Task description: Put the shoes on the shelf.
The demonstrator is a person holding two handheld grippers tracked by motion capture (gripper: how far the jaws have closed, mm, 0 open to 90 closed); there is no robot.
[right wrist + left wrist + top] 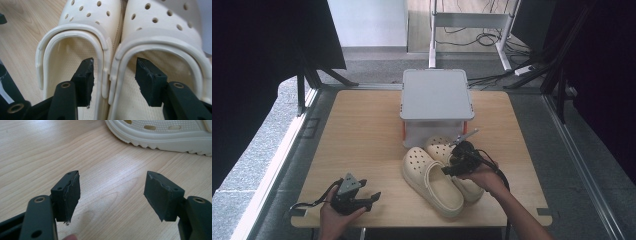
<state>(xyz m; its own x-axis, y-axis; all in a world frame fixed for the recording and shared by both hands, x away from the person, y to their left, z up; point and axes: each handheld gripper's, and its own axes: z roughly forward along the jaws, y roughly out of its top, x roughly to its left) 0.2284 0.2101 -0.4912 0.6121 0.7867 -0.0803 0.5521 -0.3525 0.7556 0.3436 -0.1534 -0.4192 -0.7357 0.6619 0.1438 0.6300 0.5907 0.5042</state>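
Right claw view: my right claw [113, 82] stands open astride the two touching inner walls of the cream clogs [117, 37], one jaw in each shoe, pads clear of them, likely so one pinch could take both together. They sit mid-counter [362, 130], near the grey bin [437, 100]; perforated toes, ribbed soles. My left claw [112, 195] rests open and empty, out left.
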